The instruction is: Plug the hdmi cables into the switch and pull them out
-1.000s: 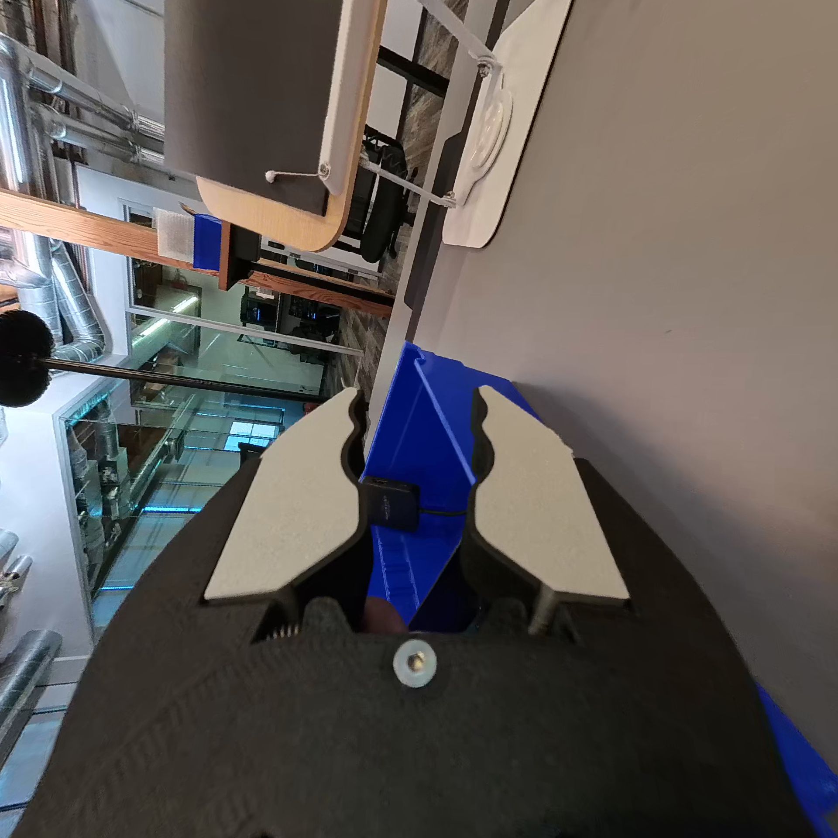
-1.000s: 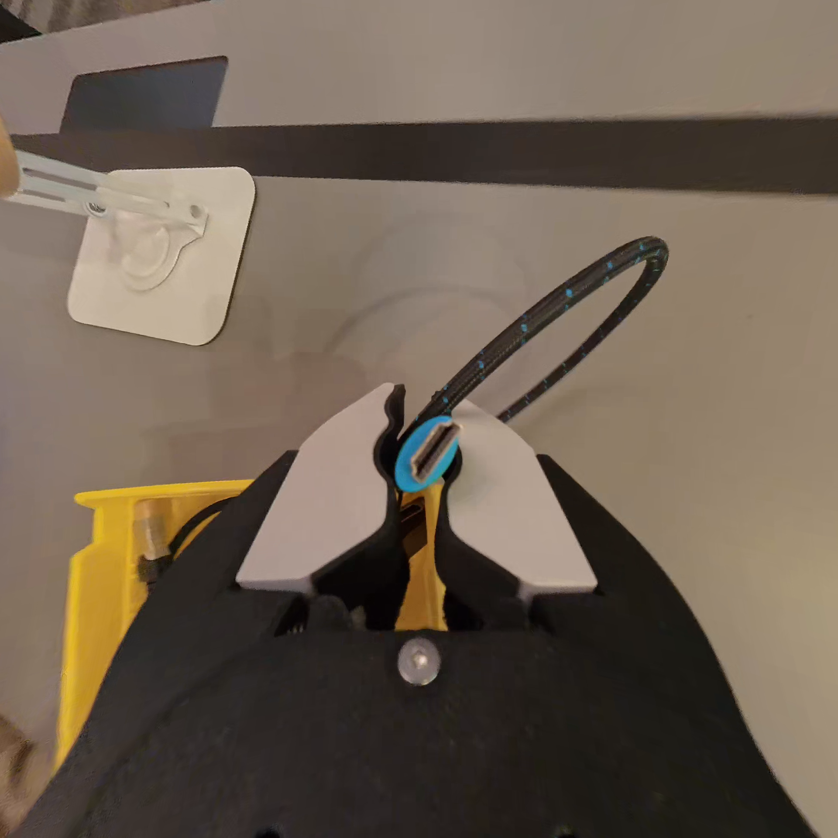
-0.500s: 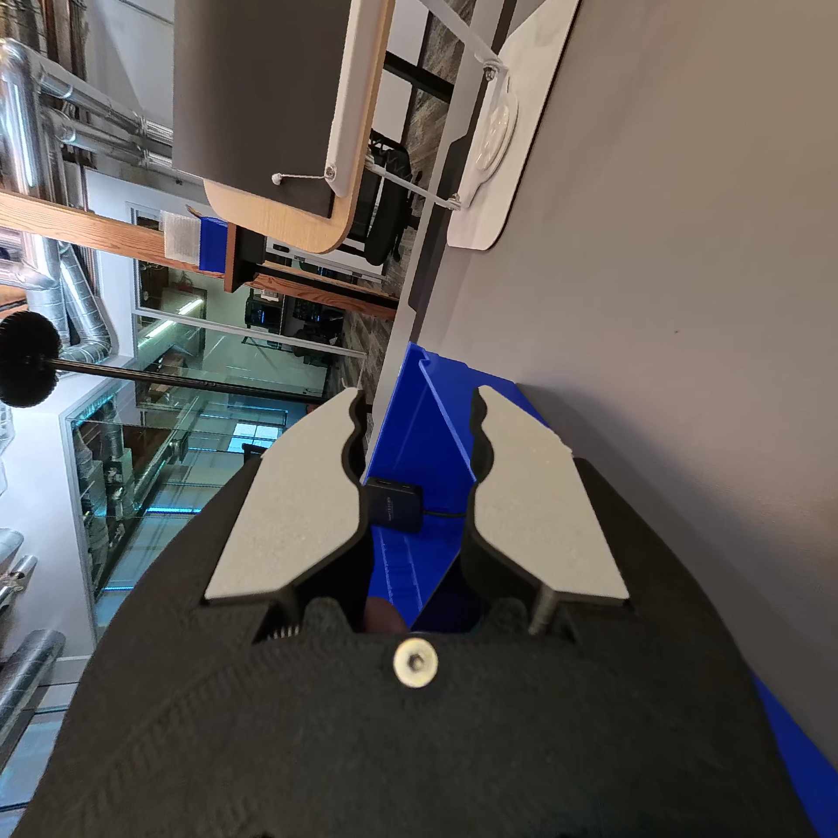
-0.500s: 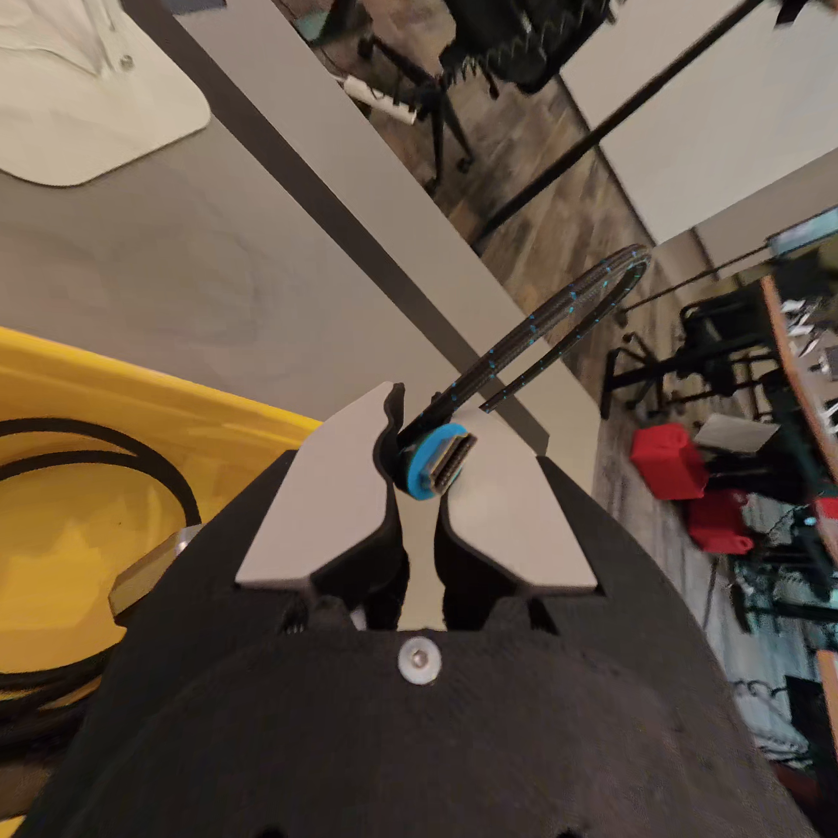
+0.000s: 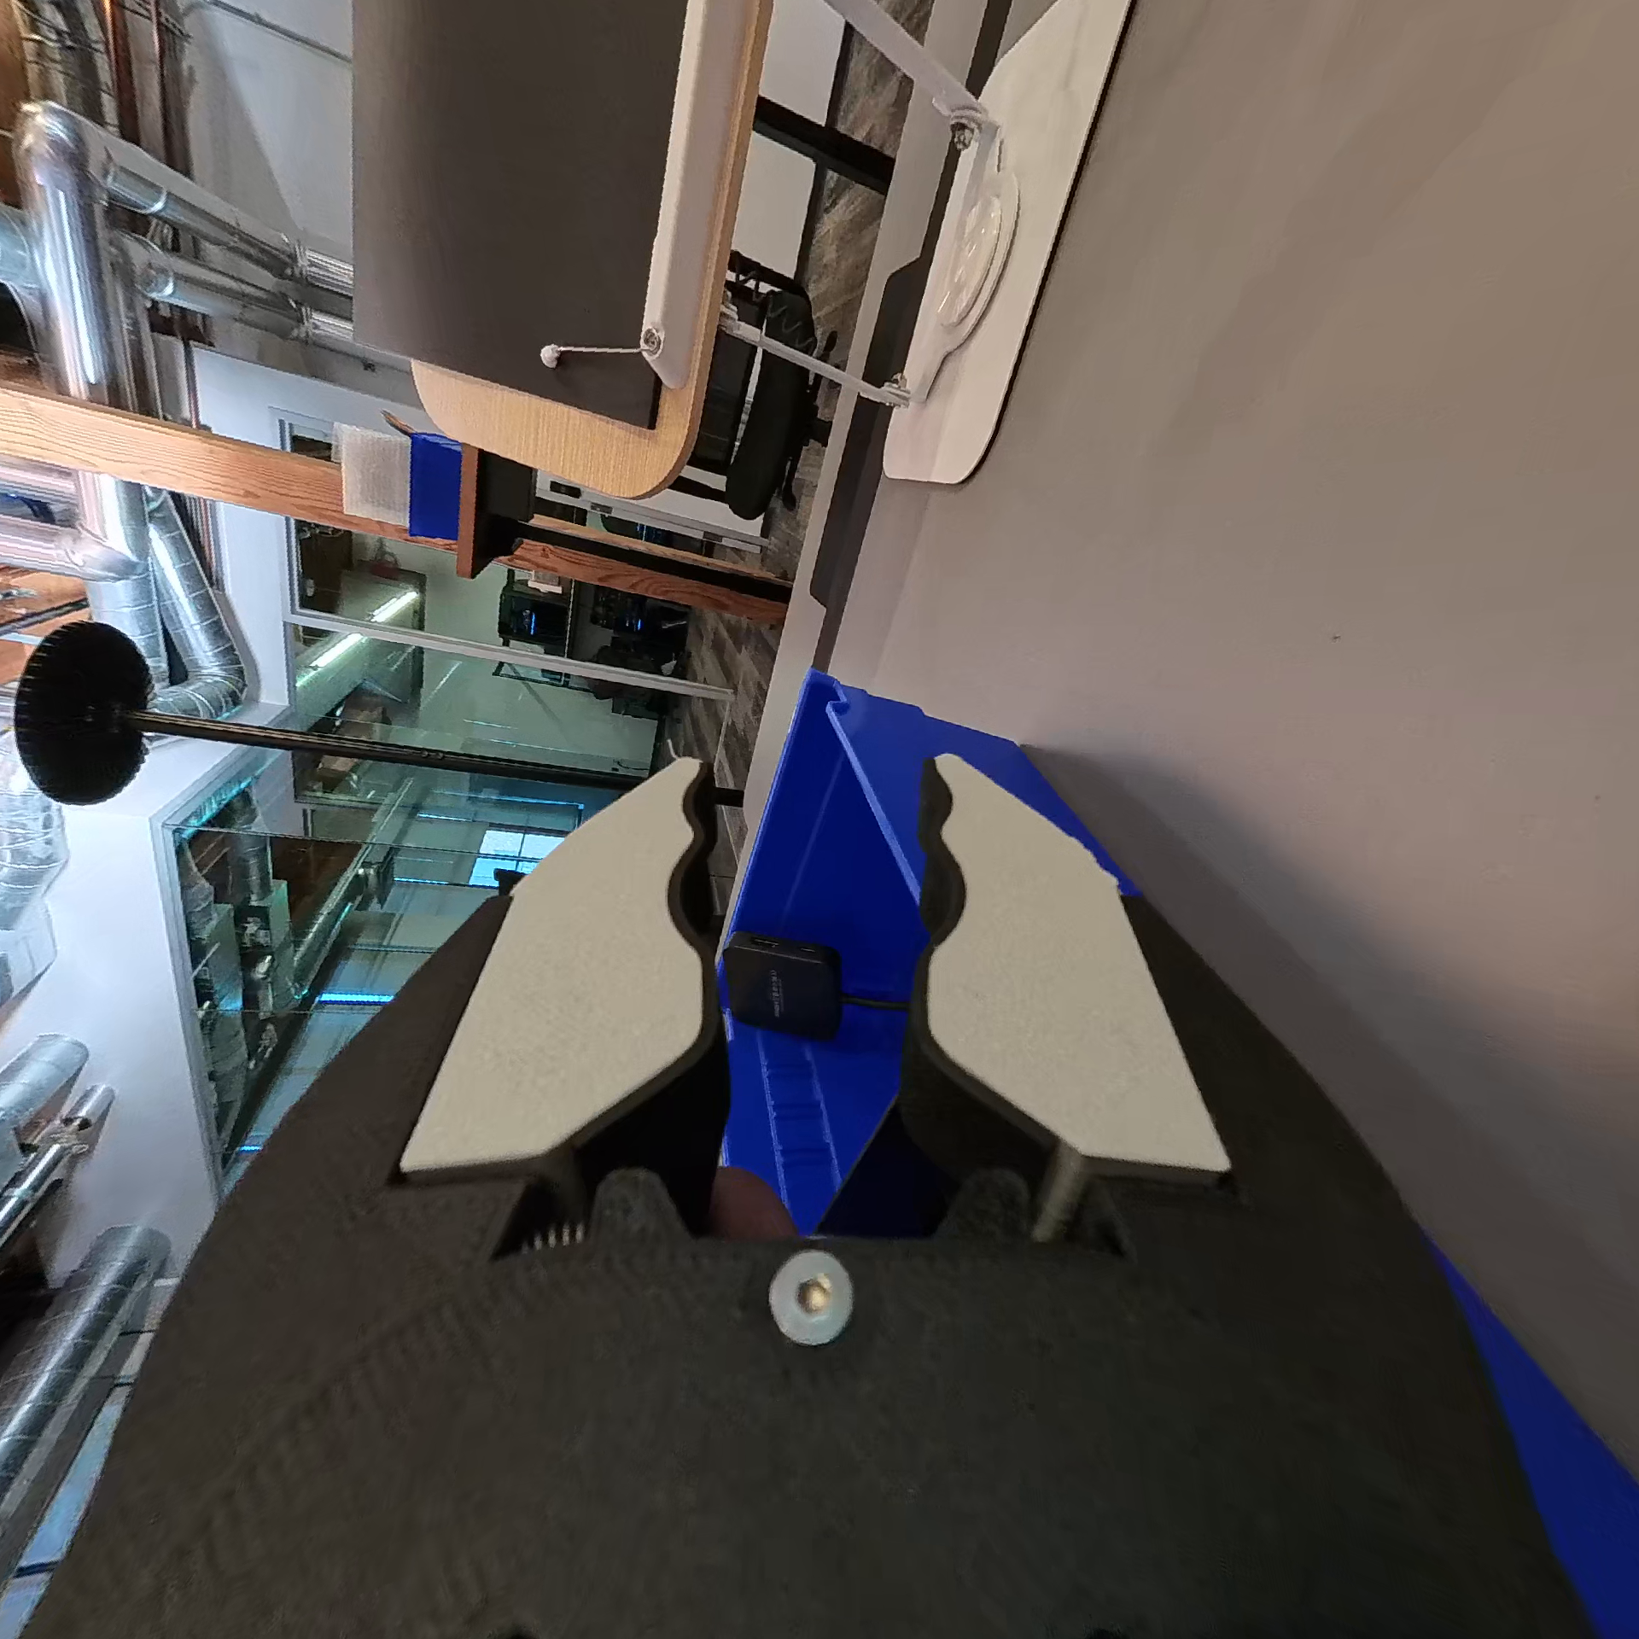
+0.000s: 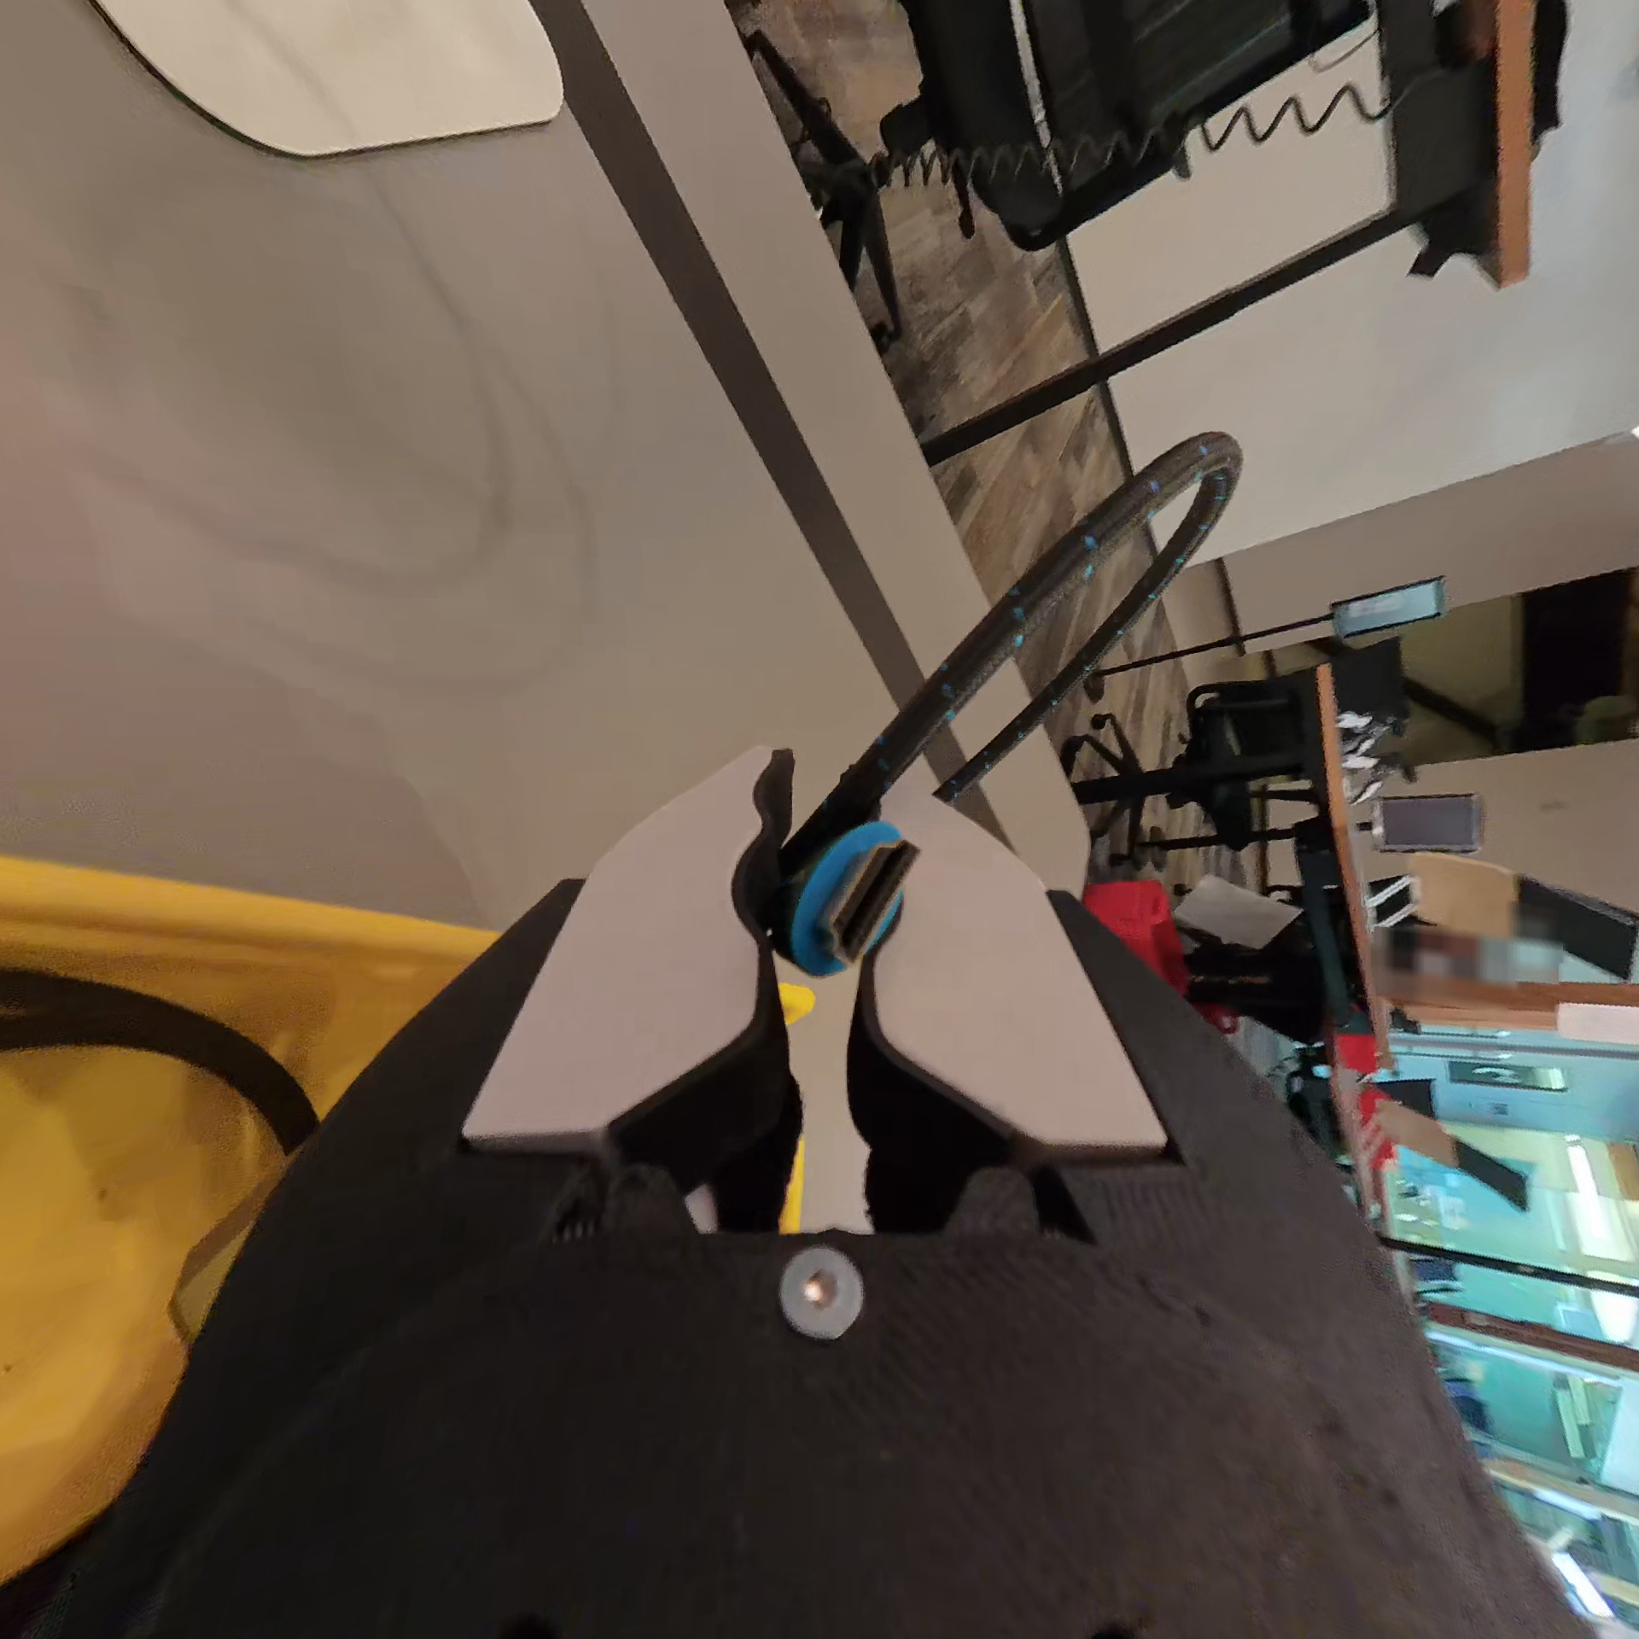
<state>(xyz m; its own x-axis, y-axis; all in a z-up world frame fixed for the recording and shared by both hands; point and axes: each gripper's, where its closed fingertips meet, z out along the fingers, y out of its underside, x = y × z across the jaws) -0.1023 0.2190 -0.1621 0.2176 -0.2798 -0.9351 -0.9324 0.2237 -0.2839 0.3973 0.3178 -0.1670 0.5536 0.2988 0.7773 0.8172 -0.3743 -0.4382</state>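
Note:
In the left wrist view, a small black HDMI switch [image 5: 782, 986] with a thin black lead lies inside a blue bin [image 5: 834, 851] on the grey table. My left gripper [image 5: 811, 798] is open and empty, and the switch shows in the gap between its fingers, farther off. In the right wrist view, my right gripper [image 6: 834, 798] is shut on an HDMI cable plug [image 6: 851, 896] with a blue collar, its metal end facing the camera. The braided black-and-blue cable [image 6: 1109, 603] loops up and back behind the right finger.
A yellow bin [image 6: 177, 976] holding black cables [image 6: 160, 1038] sits at the left in the right wrist view. A white plate with a stand base [image 5: 984, 239] lies on the grey table [image 5: 1330, 532]. The table's far edge, chairs and desks lie beyond. The gap from one gripper's tips to the other's is roughly 50 centimetres.
The right gripper has swung round with the plug, from facing the table and white plate to facing the table edge and the room. The left gripper has barely moved.

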